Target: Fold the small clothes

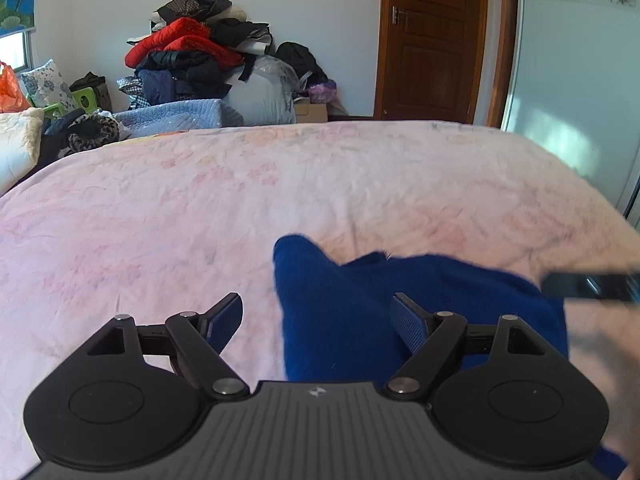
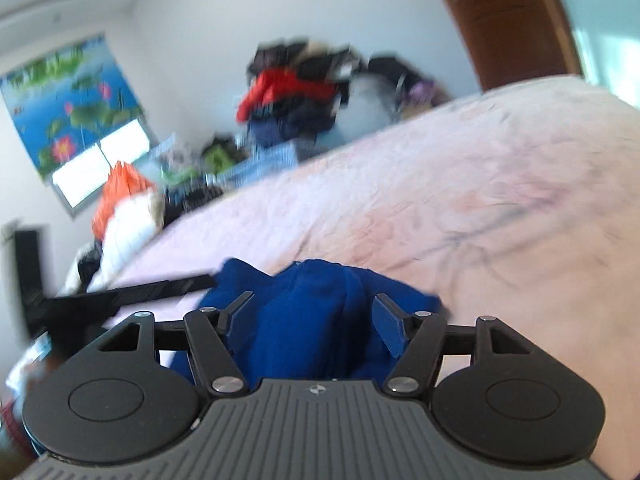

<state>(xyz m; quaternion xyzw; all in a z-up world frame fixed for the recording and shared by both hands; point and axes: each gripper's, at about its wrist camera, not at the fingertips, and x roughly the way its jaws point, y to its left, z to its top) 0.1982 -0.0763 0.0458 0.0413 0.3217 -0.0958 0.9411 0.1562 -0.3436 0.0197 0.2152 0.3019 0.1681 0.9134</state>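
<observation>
A dark blue garment (image 1: 344, 304) lies bunched on the pink bed sheet (image 1: 200, 208). My left gripper (image 1: 316, 320) is open just above its left edge, with the cloth between and under the right finger. In the right wrist view the same blue garment (image 2: 304, 320) fills the space between the fingers of my open right gripper (image 2: 312, 324), which is tilted and blurred. The right gripper's dark finger shows at the right edge of the left wrist view (image 1: 588, 286). The left gripper shows as a dark bar in the right wrist view (image 2: 132, 294).
A heap of red and dark clothes (image 1: 192, 56) and bags stands beyond the bed's far edge against the wall. A brown door (image 1: 432, 40) is at the back right. Pillows and an orange bag (image 1: 10, 88) lie at the far left.
</observation>
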